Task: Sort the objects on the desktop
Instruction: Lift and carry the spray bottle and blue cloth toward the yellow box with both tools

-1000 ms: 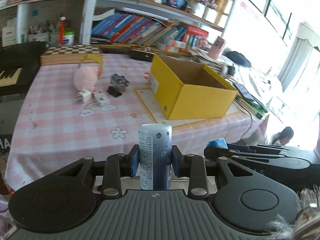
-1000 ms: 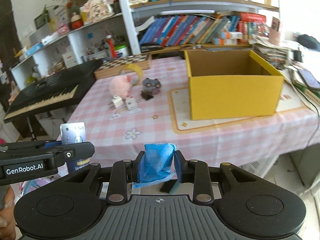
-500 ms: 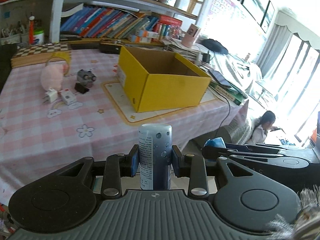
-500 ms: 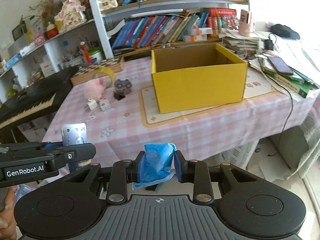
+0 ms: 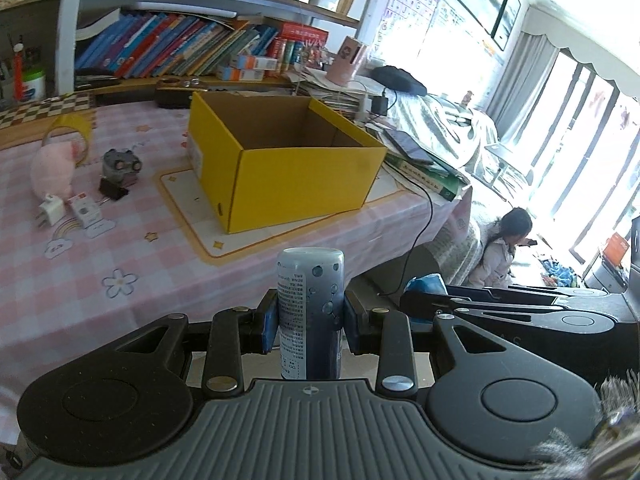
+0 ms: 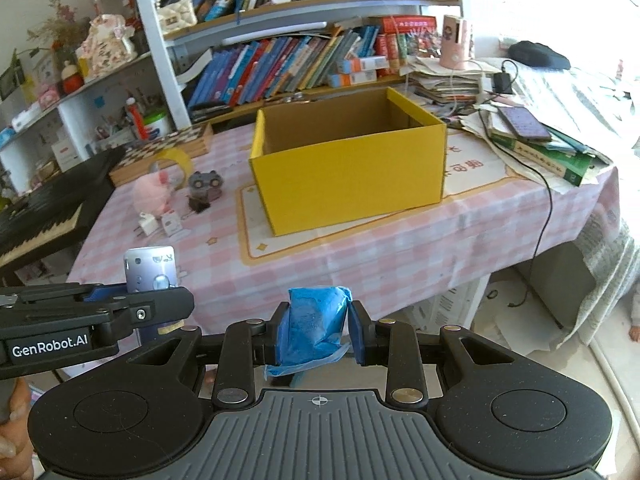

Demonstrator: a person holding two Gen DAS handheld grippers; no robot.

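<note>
My left gripper (image 5: 310, 326) is shut on a tall blue-grey can (image 5: 310, 304), held upright off the table's front edge. My right gripper (image 6: 316, 332) is shut on a crumpled blue packet (image 6: 314, 326). The can also shows in the right wrist view (image 6: 150, 266), left of the packet. An open yellow cardboard box (image 5: 288, 164) stands on a mat on the pink checked table (image 5: 100, 264); it also shows in the right wrist view (image 6: 348, 168). Both grippers are in front of the table, short of the box.
Left of the box lie a pink plush (image 5: 52, 168), a grey toy (image 5: 120, 164), a black clip (image 5: 114, 190), a white plug (image 5: 50, 212), a small white box (image 5: 84, 210) and a tape roll (image 5: 68, 130). Books and a phone (image 6: 524, 122) are stacked at the right. A keyboard (image 6: 44, 216) stands left.
Both grippers have swung to the right and pulled back a little, so the yellow box now sits nearer the middle of both views. Both keep their hold.
</note>
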